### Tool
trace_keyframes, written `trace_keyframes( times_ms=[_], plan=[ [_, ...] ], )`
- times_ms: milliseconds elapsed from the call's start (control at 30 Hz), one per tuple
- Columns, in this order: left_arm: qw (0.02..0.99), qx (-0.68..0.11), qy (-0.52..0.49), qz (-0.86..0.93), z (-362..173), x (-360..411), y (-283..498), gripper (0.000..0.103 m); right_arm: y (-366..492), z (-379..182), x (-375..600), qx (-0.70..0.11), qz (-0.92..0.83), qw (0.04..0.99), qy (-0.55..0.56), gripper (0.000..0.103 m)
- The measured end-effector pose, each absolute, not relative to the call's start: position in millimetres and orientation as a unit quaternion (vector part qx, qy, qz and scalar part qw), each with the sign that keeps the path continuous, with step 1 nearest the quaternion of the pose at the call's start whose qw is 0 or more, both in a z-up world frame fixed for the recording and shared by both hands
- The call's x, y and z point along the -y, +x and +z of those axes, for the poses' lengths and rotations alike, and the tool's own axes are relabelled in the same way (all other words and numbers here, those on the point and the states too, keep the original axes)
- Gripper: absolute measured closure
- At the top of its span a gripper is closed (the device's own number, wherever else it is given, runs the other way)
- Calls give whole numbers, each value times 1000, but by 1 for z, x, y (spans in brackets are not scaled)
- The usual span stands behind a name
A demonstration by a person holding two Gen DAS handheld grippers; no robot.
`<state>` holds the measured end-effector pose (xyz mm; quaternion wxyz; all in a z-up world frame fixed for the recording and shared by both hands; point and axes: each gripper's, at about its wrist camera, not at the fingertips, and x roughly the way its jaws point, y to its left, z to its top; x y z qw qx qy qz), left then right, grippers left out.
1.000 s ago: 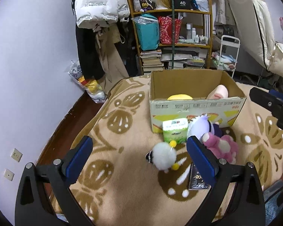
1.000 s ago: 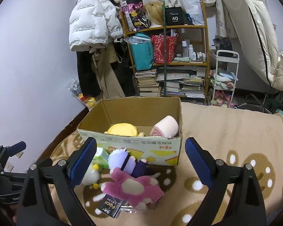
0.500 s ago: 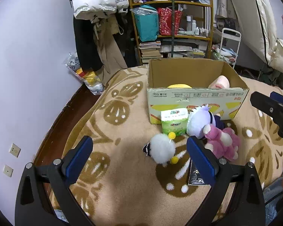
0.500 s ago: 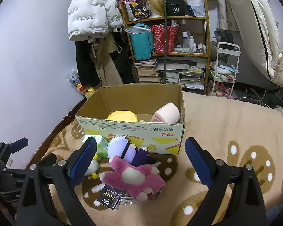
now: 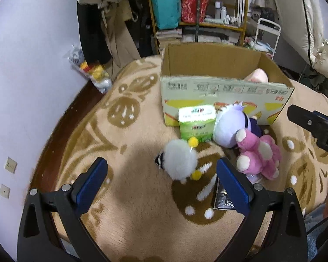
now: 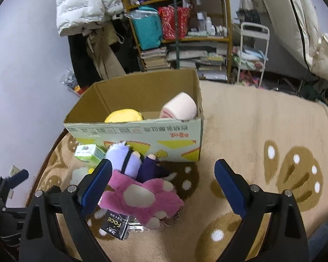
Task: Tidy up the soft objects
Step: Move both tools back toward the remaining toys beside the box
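An open cardboard box (image 5: pixel 225 91) (image 6: pixel 142 137) stands on the beige blanket and holds a yellow plush (image 6: pixel 123 115) and a pink roll (image 6: pixel 178 107). In front of it lie a green tissue pack (image 5: pixel 196 120), a white fluffy ball toy with yellow pompoms (image 5: pixel 180 161), a lavender-headed plush (image 5: pixel 230 123) (image 6: pixel 122 159) and a pink plush (image 5: pixel 258 155) (image 6: pixel 140 198). My left gripper (image 5: pixel 161 183) is open, just short of the white ball. My right gripper (image 6: pixel 161 185) is open above the pink plush.
A black packet (image 6: pixel 117 226) lies under the pink plush. A cluttered shelf (image 6: pixel 181 32), hanging coats (image 6: pixel 85 11) and a white cart (image 6: pixel 253 50) stand behind the bed. The bed's left edge drops to a wooden floor (image 5: pixel 76 107).
Both grippers have moved down and forward toward the toys; the white ball and the pink plush now look larger and closer. Both stay open.
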<state>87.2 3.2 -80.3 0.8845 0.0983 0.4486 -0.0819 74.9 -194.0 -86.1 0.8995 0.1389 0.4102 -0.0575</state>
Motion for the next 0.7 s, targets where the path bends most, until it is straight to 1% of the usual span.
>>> trace_keyframes(
  times_ms=[267,433,700],
  plan=[
    [876,-468,100,-59,-100,0,95,5,82,-108,194,-456,-55,877,141,4],
    [868,-484,89,-63,-109,2,96,5,85,-116,191,-468,-55,872,136,4],
    [859,-493,105,-93,-115,20,85,5,90,-125,192,-483,-60,863,132,4]
  ],
)
